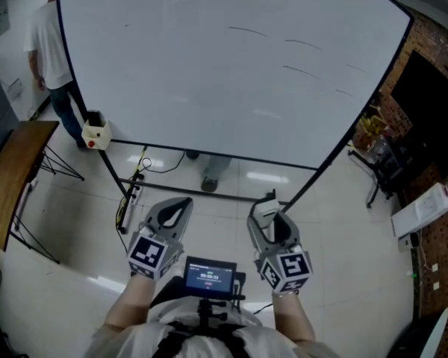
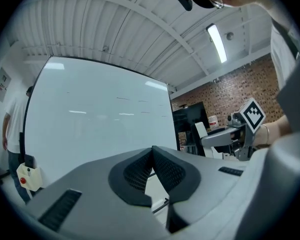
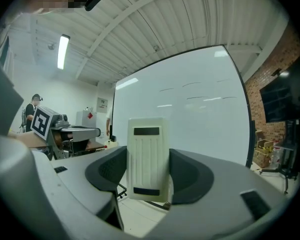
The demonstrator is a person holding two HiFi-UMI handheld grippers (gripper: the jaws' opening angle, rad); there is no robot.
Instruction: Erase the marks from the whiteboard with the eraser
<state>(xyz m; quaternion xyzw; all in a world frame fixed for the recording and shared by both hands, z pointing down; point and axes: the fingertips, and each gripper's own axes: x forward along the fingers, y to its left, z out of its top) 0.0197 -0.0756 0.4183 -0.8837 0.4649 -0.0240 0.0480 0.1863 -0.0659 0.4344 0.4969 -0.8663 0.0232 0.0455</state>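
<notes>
While the whiteboard [image 1: 231, 66] stands well ahead of me, open tiled floor [image 1: 336, 222] lies between its black lower edge and my hands, with a wooden desk [image 1: 15, 170] hemming the far left. My left tongs [image 1: 181, 204] point forward, their ribbed dark pads clenched together on nothing. Beside them my right tongs [image 1: 273, 216] grasp the cream, ridged plastic eraser [image 3: 148, 154] upright, well apart from the board. Thin dark marks [image 1: 302, 45] streak the glossy board's upper right.
</notes>
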